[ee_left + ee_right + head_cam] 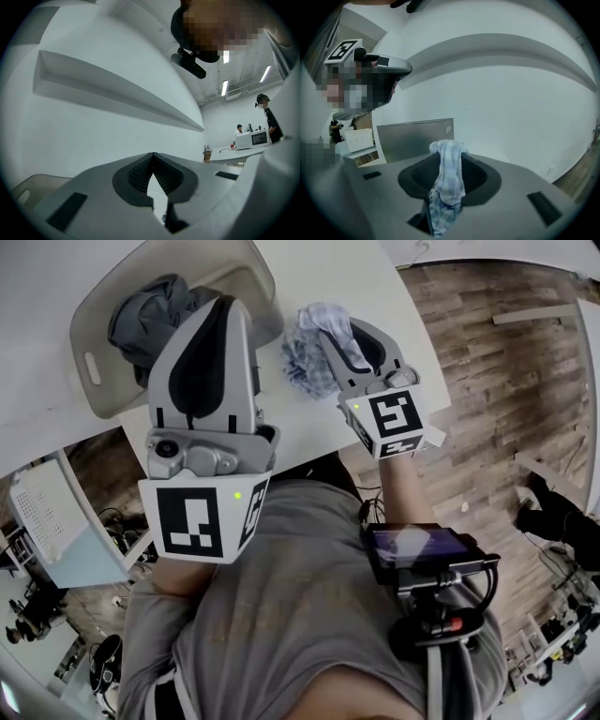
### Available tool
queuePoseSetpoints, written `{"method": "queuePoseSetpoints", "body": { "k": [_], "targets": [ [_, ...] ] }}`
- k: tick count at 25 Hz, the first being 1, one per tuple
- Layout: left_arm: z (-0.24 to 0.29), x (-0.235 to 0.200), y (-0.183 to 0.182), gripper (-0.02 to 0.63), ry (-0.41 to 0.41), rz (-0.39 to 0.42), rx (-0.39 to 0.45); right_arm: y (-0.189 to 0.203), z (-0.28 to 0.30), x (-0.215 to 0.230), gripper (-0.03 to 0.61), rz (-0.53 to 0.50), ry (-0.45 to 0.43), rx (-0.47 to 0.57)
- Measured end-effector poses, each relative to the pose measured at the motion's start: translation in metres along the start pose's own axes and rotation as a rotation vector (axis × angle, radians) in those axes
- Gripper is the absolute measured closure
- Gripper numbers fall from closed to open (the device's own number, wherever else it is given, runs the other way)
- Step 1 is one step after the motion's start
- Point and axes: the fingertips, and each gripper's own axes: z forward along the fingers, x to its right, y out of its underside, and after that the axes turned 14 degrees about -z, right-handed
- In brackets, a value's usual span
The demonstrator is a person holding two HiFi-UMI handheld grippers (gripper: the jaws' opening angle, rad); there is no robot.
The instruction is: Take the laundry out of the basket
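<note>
A translucent grey laundry basket stands on the white table at the upper left, with dark grey clothing bundled inside. My left gripper hovers at the basket's near right rim; its jaws meet at the tips with nothing between them. My right gripper is shut on a blue-and-white checked cloth, which bunches on the table right of the basket. In the right gripper view the cloth drapes over the pinched jaw tips, and the basket stands behind on the left.
The table's edge runs diagonally, with wood floor to its right. A white perforated cabinet stands at lower left. A device is strapped to the person's chest. A long wall shelf and a distant counter with a microwave show ahead.
</note>
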Motion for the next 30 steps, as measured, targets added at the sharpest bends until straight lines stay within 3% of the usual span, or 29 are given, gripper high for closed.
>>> {"method": "queuePoseSetpoints", "body": {
  "k": [5, 8, 18, 25, 30],
  "targets": [
    [-0.005, -0.002, -0.002, 0.606, -0.023, -0.002, -0.003, -0.002, 0.007, -0.005, 0.414, -0.010, -0.036, -0.021],
    [-0.009, -0.005, -0.005, 0.606, -0.032, -0.002, 0.010, -0.007, 0.012, -0.005, 0.354, -0.010, -0.051, -0.030],
    [-0.030, -0.029, -0.033, 0.606, -0.087, -0.009, 0.102, -0.061, 0.010, -0.012, 0.356, -0.032, -0.083, 0.056],
    [-0.060, -0.056, -0.061, 0.606, -0.172, 0.004, 0.201, -0.139, 0.000, -0.025, 0.453, -0.098, -0.124, 0.204],
    [-0.092, -0.085, -0.078, 0.606, -0.250, 0.017, 0.245, -0.191, 0.003, -0.064, 0.548, -0.153, -0.223, 0.307]
  ]
}}
